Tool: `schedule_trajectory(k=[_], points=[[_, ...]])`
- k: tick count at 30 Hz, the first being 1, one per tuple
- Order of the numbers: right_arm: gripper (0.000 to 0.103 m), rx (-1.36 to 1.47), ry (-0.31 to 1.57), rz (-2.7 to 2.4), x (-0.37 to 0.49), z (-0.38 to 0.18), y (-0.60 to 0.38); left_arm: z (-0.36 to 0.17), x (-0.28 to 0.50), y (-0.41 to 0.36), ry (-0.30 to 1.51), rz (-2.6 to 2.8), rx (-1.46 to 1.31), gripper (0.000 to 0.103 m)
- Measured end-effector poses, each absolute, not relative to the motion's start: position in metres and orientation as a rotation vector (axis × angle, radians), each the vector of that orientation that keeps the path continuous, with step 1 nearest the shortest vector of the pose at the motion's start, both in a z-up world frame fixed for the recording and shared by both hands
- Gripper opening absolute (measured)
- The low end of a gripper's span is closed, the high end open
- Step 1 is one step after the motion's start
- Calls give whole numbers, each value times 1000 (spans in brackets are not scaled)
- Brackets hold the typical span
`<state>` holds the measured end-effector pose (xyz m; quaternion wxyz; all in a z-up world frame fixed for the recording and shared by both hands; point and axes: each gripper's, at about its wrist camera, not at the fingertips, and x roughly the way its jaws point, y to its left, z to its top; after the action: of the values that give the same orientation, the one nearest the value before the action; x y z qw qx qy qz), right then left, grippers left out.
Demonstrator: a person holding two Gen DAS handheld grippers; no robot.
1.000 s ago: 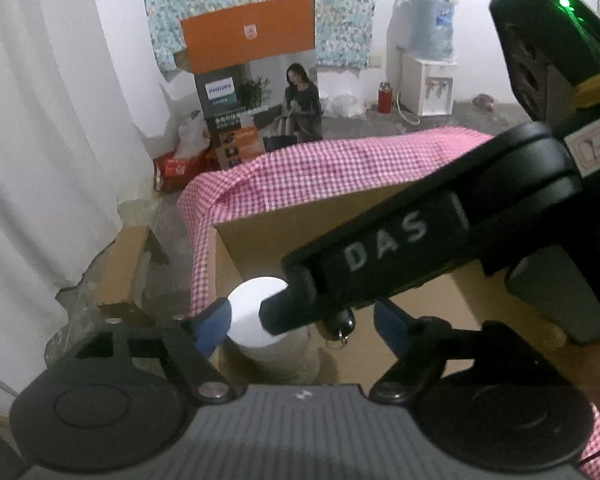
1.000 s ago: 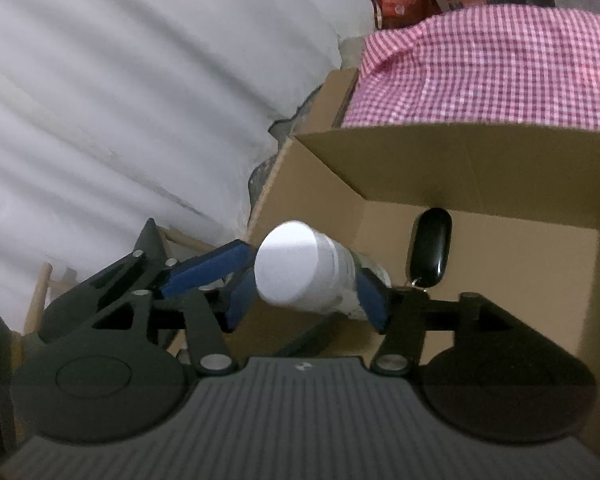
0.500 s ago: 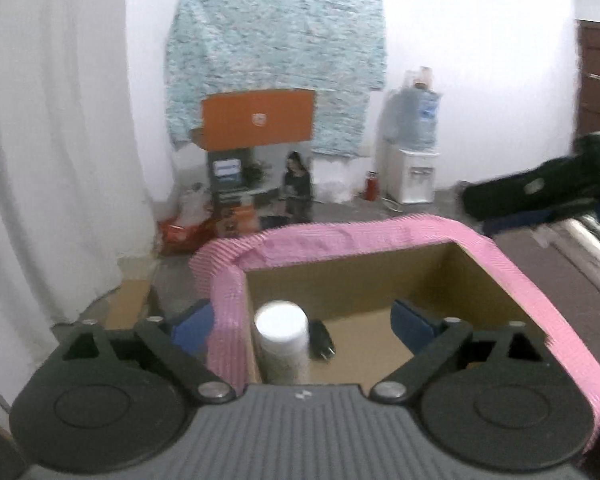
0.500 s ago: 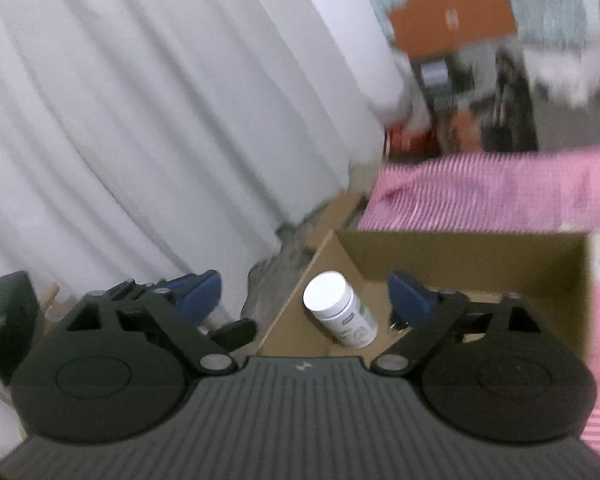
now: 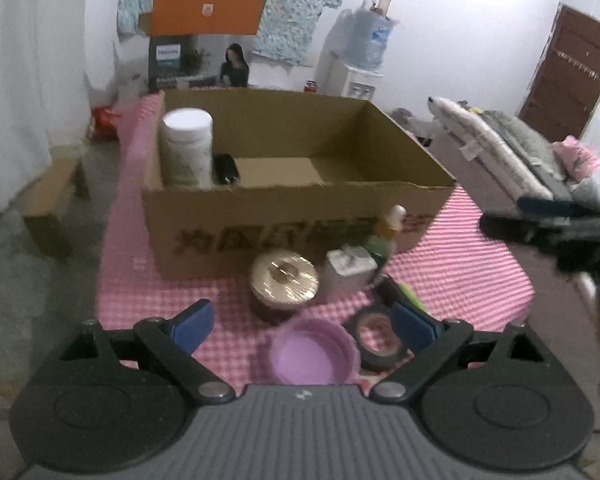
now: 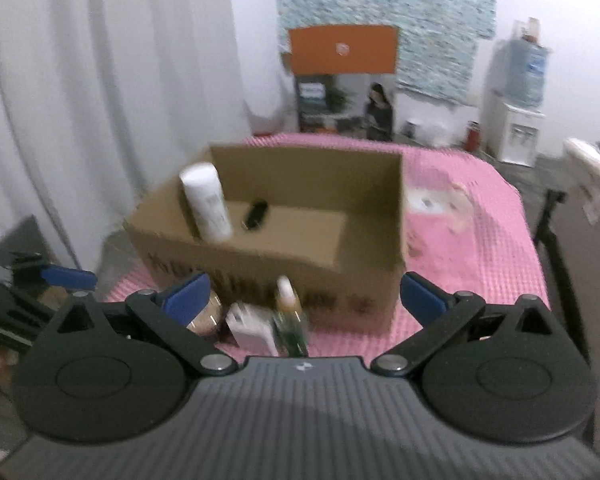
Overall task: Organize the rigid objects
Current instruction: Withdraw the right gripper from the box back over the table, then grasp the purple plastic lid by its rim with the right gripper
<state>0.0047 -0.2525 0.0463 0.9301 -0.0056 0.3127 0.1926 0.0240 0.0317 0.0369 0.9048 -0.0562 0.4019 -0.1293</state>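
1. Pink checked cloth [image 5: 468,264] is spread over the counter, with a cardboard box [image 5: 284,224] set ahead of both grippers.
2. A white bottle [image 5: 187,146] and black key fob [image 5: 225,168] are seen inside the box, far left.
3. Left gripper [image 5: 302,322] is held spread, empty, above a purple lid [image 5: 314,356].
4. Right gripper [image 6: 304,294] is likewise held wide apart, empty.

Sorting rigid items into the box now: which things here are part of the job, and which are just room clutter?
Job items:
cardboard box
white bottle and black key fob, in the box
gold-lidded jar
purple lid
tape roll
white packet
dropper bottle

Lying about:
water dispenser
orange-flapped box
bedding
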Motion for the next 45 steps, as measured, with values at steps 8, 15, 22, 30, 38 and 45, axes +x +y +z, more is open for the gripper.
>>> schedule_trajectory(k=[8, 15, 22, 30, 38, 45], points=[[102, -74, 612, 337, -20, 17, -247, 25, 17, 20, 829, -281, -164, 103], [102, 85, 581, 408, -21, 18, -270, 17, 13, 3, 851, -231, -77, 103], [102, 228, 679, 478, -15, 3, -271, 5, 13, -11, 902, -196, 15, 103], [102, 297, 733, 584, -17, -8, -256, -2, 7, -8, 925, -176, 55, 103], [100, 390, 841, 676, -12, -26, -240, -7, -3, -4, 911, -205, 83, 102], [84, 447, 919, 676, -6, -42, -232, -16, -1, -3, 907, -247, 122, 102]])
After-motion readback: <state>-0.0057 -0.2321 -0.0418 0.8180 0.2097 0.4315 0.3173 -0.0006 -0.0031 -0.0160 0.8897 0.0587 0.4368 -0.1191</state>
